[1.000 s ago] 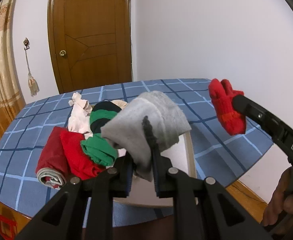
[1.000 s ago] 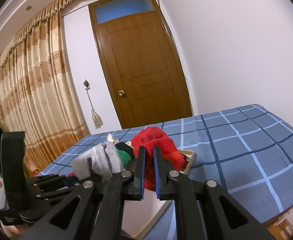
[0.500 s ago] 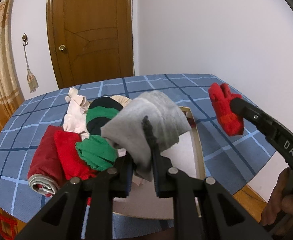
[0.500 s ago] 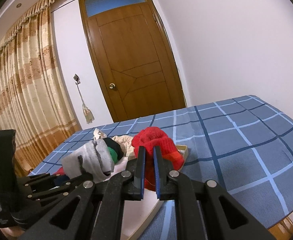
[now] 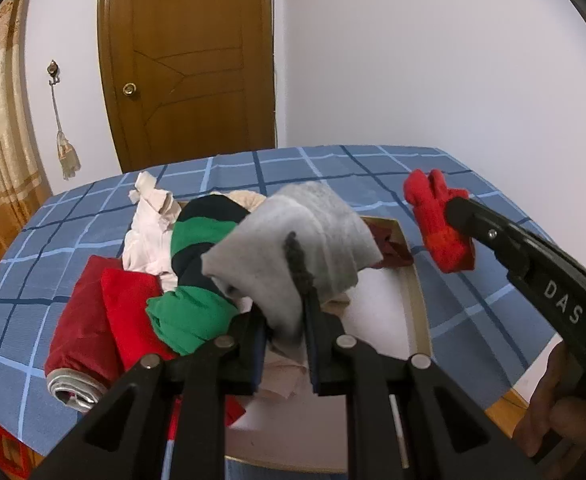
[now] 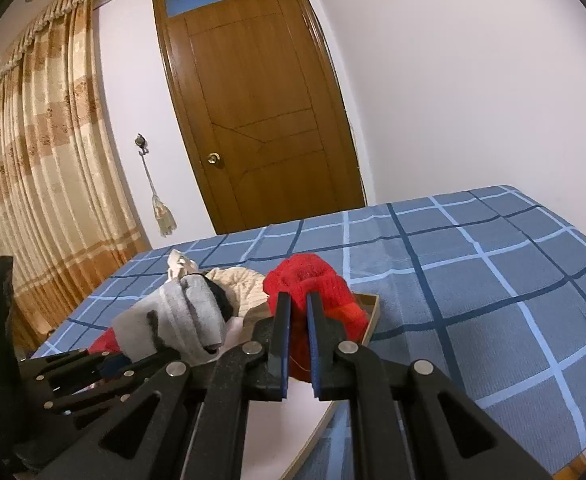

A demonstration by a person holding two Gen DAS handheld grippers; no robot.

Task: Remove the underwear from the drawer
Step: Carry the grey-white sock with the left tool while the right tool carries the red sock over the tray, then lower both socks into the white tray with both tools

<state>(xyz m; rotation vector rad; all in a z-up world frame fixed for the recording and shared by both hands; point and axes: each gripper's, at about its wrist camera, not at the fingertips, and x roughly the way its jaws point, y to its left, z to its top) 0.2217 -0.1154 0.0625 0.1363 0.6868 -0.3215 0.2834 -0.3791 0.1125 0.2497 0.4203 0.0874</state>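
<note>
My left gripper (image 5: 287, 320) is shut on a grey garment (image 5: 293, 252) and holds it above the open drawer (image 5: 417, 312); it also shows in the right wrist view (image 6: 173, 320). My right gripper (image 6: 296, 320) is shut on a red fuzzy garment (image 6: 313, 280), held over the drawer's right rim (image 6: 371, 312); it also shows in the left wrist view (image 5: 437, 220). In the drawer lie a green and black piece (image 5: 197, 264), a cream piece (image 5: 245, 198) and a dark red piece (image 5: 389, 244).
A pile of red (image 5: 105, 312) and pale pink (image 5: 149, 224) clothes lies left of the drawer on the blue checked cloth (image 5: 333, 168). A brown door (image 5: 185, 64) and curtains (image 6: 33, 180) stand behind. A white wall is at the right.
Both grippers have lowered and moved forward a little with their garments still held. The drawer and pile look nearer in both views.
</note>
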